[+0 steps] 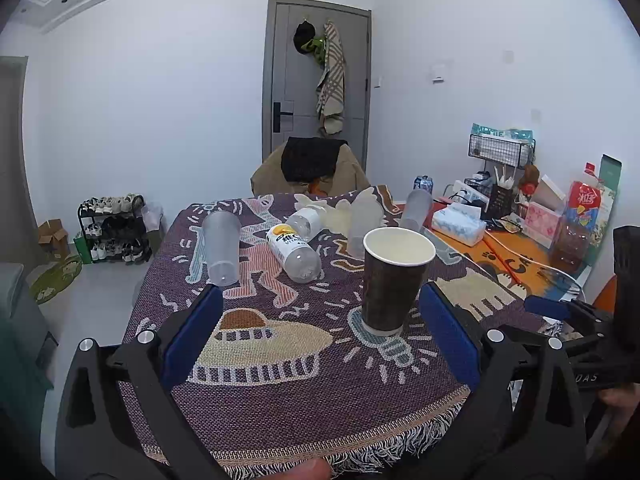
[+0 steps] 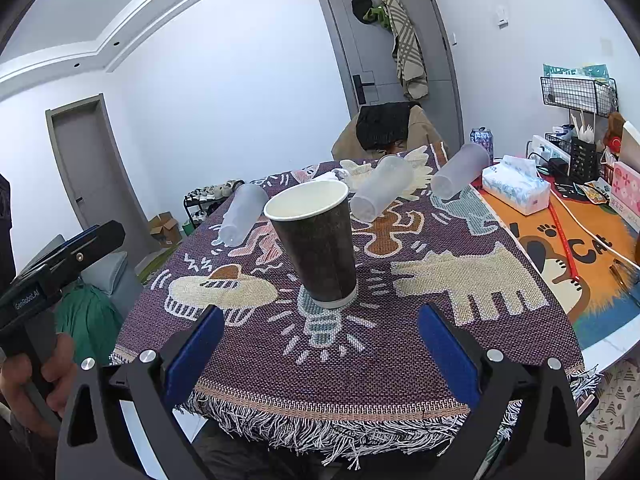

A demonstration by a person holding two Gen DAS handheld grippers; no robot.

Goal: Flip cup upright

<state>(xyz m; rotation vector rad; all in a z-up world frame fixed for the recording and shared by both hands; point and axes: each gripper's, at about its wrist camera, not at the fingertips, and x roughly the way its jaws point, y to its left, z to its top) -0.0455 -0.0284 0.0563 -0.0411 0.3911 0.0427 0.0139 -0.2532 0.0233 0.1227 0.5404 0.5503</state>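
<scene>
A dark brown paper cup (image 1: 390, 280) with a white inside stands upright, mouth up, on the patterned purple cloth (image 1: 304, 380); it also shows in the right wrist view (image 2: 316, 246). My left gripper (image 1: 320, 332) is open and empty, its blue pads wide apart, just in front of the cup and not touching it. My right gripper (image 2: 320, 344) is open and empty too, a little in front of the cup's base. The right gripper's body shows at the right edge of the left wrist view (image 1: 580, 320); the left gripper's body shows at the left edge of the right wrist view (image 2: 52, 272).
Several clear plastic cups (image 1: 222, 250) and a plastic bottle (image 1: 294, 254) lie behind the paper cup. A tissue box (image 2: 516, 188), a wire basket (image 2: 576, 90) and other clutter stand on the orange mat at the right. A chair (image 1: 312, 168) stands behind the table. The fringed cloth edge (image 2: 340, 428) is near.
</scene>
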